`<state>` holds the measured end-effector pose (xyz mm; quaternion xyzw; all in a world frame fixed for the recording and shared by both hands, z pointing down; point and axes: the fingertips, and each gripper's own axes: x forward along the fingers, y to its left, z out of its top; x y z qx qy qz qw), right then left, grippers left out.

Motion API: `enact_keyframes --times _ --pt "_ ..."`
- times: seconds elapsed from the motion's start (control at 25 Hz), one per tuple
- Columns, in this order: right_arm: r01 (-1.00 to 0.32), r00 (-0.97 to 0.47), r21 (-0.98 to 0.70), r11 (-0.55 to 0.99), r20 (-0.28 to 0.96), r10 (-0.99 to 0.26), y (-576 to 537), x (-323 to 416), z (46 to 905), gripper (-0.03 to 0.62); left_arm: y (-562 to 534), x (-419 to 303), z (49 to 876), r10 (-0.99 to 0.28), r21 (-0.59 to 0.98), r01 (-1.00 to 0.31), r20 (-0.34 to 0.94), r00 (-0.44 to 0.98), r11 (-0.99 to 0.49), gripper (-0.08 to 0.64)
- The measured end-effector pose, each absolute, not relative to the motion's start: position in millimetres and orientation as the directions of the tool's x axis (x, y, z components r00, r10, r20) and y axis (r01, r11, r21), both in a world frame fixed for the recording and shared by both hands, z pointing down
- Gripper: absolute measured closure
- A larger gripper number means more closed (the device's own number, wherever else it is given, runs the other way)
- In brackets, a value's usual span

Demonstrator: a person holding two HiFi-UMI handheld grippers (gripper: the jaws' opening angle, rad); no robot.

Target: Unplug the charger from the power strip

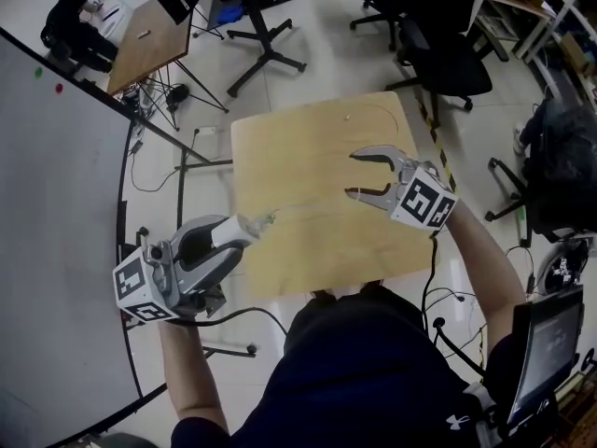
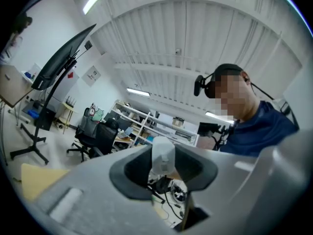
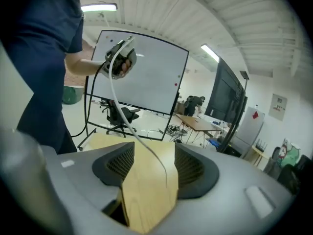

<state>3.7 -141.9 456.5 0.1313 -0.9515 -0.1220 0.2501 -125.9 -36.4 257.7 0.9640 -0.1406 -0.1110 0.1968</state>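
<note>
My left gripper (image 1: 244, 230) hangs off the near-left corner of the wooden table (image 1: 308, 129), shut on a white charger (image 1: 252, 222). In the left gripper view the charger (image 2: 163, 153) stands upright, pinched between the dark pads of the gripper (image 2: 163, 164), which points up into the room. A thin white cable (image 1: 308, 203) trails from the charger across the tabletop. My right gripper (image 1: 354, 175) is open above the table's right half, holding nothing. In the right gripper view the cable (image 3: 146, 148) runs down from the left gripper (image 3: 120, 58) and passes under the open gripper (image 3: 149, 166). No power strip is in view.
A whiteboard on a wheeled frame (image 1: 56, 203) stands close on the left. Black office chairs (image 1: 448, 59) and a stand's base (image 1: 266, 59) are beyond the table. A second wooden table (image 1: 149, 40) and a person (image 1: 75, 21) are at the far left.
</note>
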Motion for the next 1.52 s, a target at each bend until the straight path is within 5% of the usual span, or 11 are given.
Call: enact_keyframes --times 0.08,0.2,0.48,0.68,0.84,1.0,1.12,1.32,1.52 --pt "-0.176 -0.856 0.347 0.921 0.408 -0.317 -139 -17 449 0.359 -31 -130 250 -0.317 0.407 -0.224 -0.179 0.931 -0.886 0.426" --pt "-0.223 -0.898 0.264 0.939 0.320 -0.303 -138 -36 446 0.575 -28 -149 232 -0.348 0.433 -0.201 -0.292 0.891 -0.879 0.426" --pt "-0.219 -0.956 0.096 0.971 0.181 -0.233 -91 -57 415 0.571 -84 -221 228 -0.603 0.593 -0.252 -0.522 0.603 -0.765 0.426" --pt "-0.133 -0.906 0.363 0.922 0.332 -0.261 -44 -74 388 0.580 -141 -202 268 -0.721 0.587 -0.464 -0.337 0.606 -0.664 0.426" --pt "0.038 -0.855 0.584 0.811 0.440 -0.277 -15 -84 357 0.580 -159 -147 310 -0.691 0.353 -0.642 -0.020 0.723 -0.681 0.426" --pt "0.228 -0.838 0.589 0.775 0.524 -0.151 4 -82 324 0.581 -133 -80 350 -0.449 0.217 -0.468 0.133 0.883 -0.856 0.426" --pt "0.209 -0.867 0.503 0.838 0.491 -0.079 -20 -74 284 0.583 -91 -43 350 -0.206 0.240 -0.231 0.127 0.970 -0.943 0.426" --pt "0.103 -0.910 0.442 0.891 0.404 -0.095 -77 -59 242 0.583 -31 -26 314 0.058 0.326 0.092 -0.111 0.992 -0.941 0.426" --pt "-0.047 -0.902 0.276 0.960 0.400 -0.159 -112 -64 270 0.583 -20 -33 271 0.071 0.330 0.190 -0.339 0.938 -0.925 0.426"
